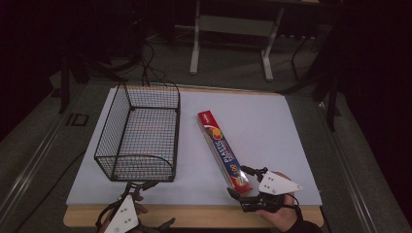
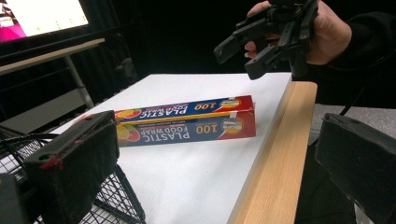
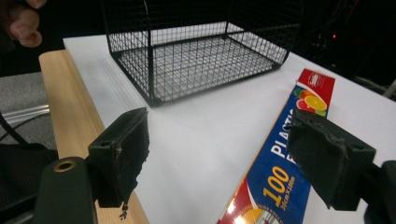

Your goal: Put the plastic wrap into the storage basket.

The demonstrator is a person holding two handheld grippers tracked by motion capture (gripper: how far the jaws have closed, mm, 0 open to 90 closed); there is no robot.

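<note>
Cardboard food-wrap box [image 1: 222, 148] flat, long axis running far-left to near-right; right claw [image 1: 241, 180] open at near end.

Black two-jaw tool [image 1: 241, 183], grey three-cornered plate [image 1: 278, 184], dark sleeve [image 1: 302, 226].

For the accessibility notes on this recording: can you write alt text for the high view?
A long plastic food wrap box lies diagonally on a white table, its near end beside the open right gripper. An empty black wire basket stands to its left, with the left gripper at the basket's near edge.
</note>
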